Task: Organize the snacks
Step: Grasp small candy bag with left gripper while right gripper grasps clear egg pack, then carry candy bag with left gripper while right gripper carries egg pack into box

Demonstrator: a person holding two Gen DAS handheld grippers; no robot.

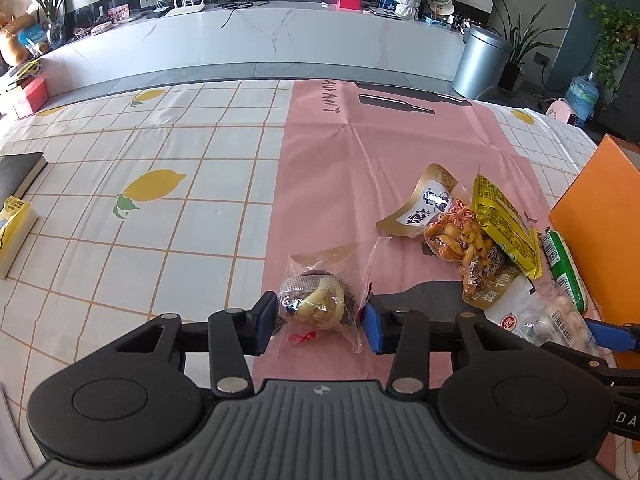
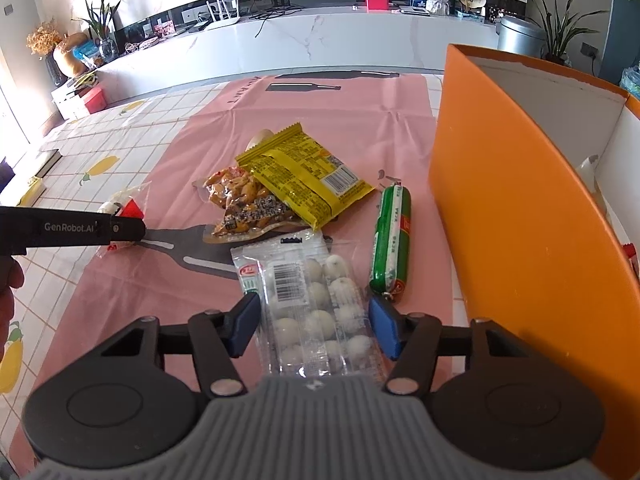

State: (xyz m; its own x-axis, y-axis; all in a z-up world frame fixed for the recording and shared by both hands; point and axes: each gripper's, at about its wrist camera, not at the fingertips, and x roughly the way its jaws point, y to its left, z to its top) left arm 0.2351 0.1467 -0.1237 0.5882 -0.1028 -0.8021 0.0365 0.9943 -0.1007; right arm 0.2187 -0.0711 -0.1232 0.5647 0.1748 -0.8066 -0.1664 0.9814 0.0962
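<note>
My left gripper [image 1: 320, 320] is open, its blue pads on either side of a small clear pastry packet [image 1: 320, 300] lying on the pink mat [image 1: 360, 152]. My right gripper [image 2: 312, 320] is open astride a clear packet of white balls [image 2: 316, 300]. Beyond it lie a green sausage [image 2: 392, 240], a yellow packet [image 2: 304, 172] and an orange peanut packet [image 2: 240, 204]. A gold-and-white packet [image 1: 424, 204] lies behind those. The orange box [image 2: 512, 208] stands open at the right. The left gripper shows in the right wrist view [image 2: 120, 230], over the pastry packet.
A black book [image 1: 20, 172] and a yellow box [image 1: 14, 232] lie at the table's left edge on the lemon-print cloth [image 1: 160, 160]. A white counter [image 1: 280, 44] and a silver bin [image 1: 480, 60] stand beyond the table.
</note>
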